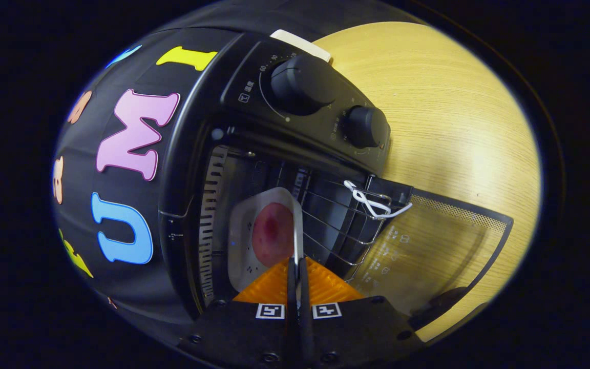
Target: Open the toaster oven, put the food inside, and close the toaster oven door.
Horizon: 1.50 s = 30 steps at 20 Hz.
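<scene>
Black toaster oven (295,102), door (428,246) open, white plate (254,225) of reddish food (272,233) on its rack (336,225)

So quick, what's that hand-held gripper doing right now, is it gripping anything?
Hand-held gripper: closed on the edge of the white rectangular tray carrying round reddish food, inside the open black toaster oven.

Gripper (295,269) pinching plate (246,230) rim, inside open toaster oven (192,154).
Both fingers closed on rim; reddish food (272,233) just ahead; door (428,246) down alongside.
</scene>
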### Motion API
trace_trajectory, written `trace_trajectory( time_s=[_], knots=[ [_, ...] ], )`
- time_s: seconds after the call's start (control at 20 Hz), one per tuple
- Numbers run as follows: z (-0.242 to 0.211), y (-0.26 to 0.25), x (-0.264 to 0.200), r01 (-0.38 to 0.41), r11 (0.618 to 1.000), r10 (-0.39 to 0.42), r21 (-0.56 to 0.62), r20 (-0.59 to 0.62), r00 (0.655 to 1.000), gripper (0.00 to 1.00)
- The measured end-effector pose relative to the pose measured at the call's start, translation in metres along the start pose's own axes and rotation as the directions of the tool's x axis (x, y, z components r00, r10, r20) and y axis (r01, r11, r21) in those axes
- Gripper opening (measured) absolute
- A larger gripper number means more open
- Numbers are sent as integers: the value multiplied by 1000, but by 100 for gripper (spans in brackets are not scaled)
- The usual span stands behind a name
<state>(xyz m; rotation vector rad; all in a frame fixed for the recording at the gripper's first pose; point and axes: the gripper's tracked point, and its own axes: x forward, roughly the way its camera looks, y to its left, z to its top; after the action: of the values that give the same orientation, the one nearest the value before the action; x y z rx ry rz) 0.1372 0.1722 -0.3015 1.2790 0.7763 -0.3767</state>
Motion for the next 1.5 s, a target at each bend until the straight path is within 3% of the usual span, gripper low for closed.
trace_trajectory(
  time_s=[0.15, 0.4, 0.55, 0.75, 0.8, 1.0, 1.15, 1.35, 1.5],
  knots=[
    [0, -4, -5, 9, 1000, -9, -2, -15, 1000, 9],
    [-3, 3, -18, -41, 999, 42, 7, -49, 998, 20],
    [-9, 7, -33, -79, 997, 78, -15, -86, 993, 86],
    [-15, -11, -61, -63, 992, 49, -112, -122, 991, 86],
    [-21, -16, -70, -58, 989, 40, -139, -132, 990, 100],
    [-18, -32, -98, -70, 961, 28, -268, -157, 987, 99],
    [-10, -39, -118, -78, 895, 28, -440, -120, 992, 99],
    [-6, -50, -129, -65, 750, 8, -658, -90, 996, 99],
    [-3, -47, -134, -74, 663, 28, -745, -74, 997, 99]
  ],
)
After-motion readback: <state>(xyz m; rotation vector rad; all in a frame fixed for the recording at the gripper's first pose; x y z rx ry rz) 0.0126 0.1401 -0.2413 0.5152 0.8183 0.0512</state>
